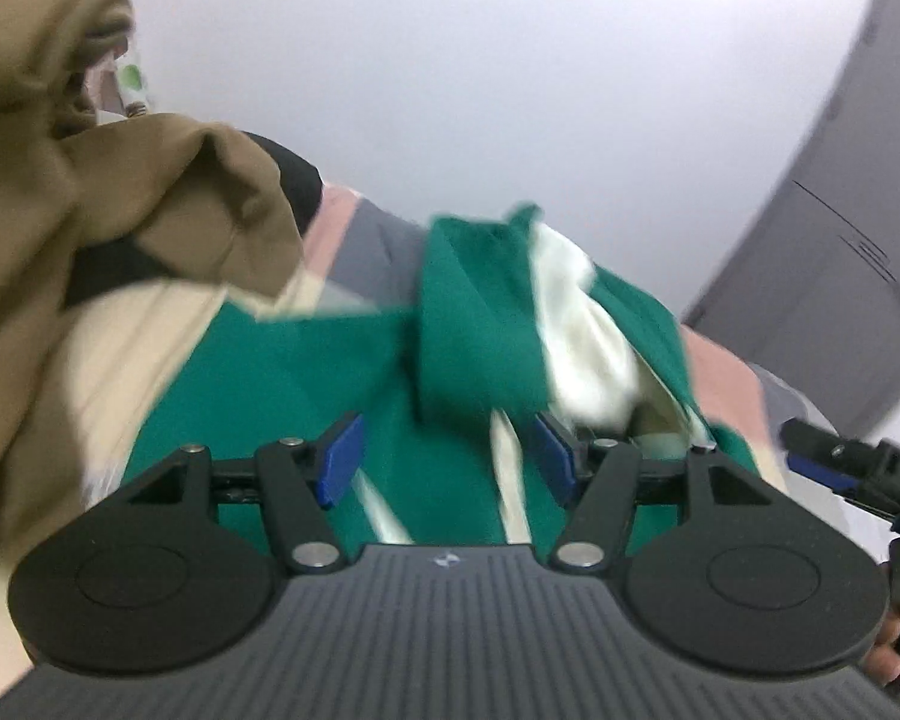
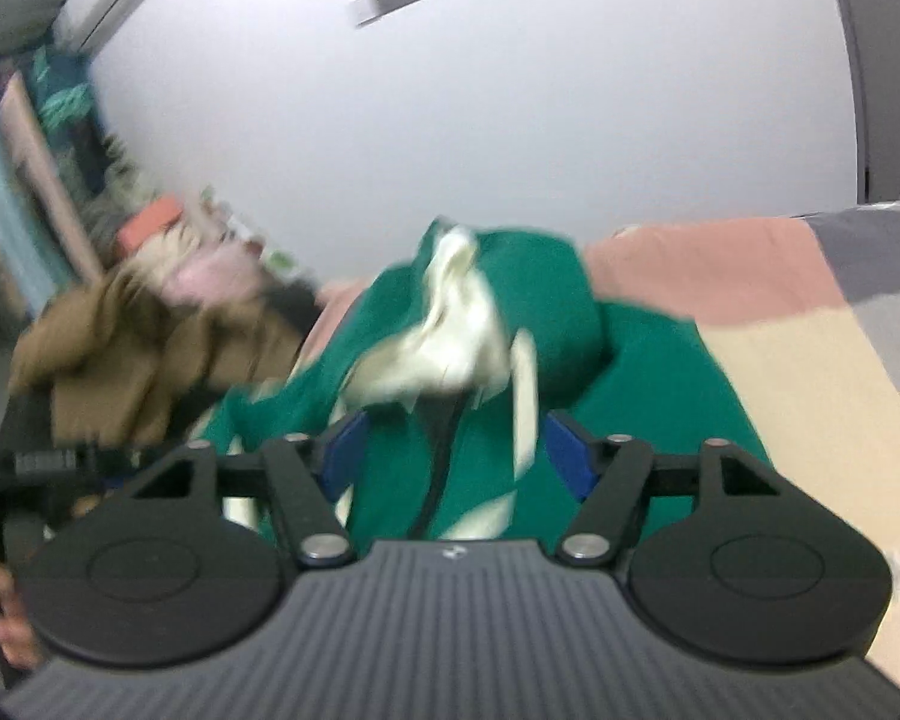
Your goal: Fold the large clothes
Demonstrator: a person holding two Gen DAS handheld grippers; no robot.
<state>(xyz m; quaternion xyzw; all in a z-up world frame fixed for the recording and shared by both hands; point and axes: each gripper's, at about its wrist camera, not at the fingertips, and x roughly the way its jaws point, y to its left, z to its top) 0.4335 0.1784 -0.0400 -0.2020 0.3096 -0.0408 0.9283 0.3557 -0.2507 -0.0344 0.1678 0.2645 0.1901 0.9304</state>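
Left wrist view: a green garment [image 1: 306, 384] with cream-white lining and narrow cream stripes fills the middle and lower middle of the frame. It lies on a bed cover [image 1: 354, 222] made of pink, grey and cream blocks. The cloth is blurred, so small details are not clear. One part of the garment is folded over into a thick green band in the centre, and the pale lining bulges out at the right of this band. Its long axis seems to run from the lower centre of the frame toward the upper right, but the outline is too bunched to be sure which end is which.

I count one green garment and one brown garment [image 1: 60, 228], which is heaped at the left and upper left, touching the edge of the green one. A grey cabinet [image 1: 840, 276] stands at the right edge, against a white wall.

The left gripper [image 1: 447, 456] is over the green cloth with its blue pads apart; no cloth is pressed between them. The right gripper [image 2: 450, 450], seen in the right wrist view, also has its jaws apart above the garment, with nothing clamped. In that view the green garment [image 2: 648, 384] is in the centre and the brown garment [image 2: 108, 360] at the middle left.
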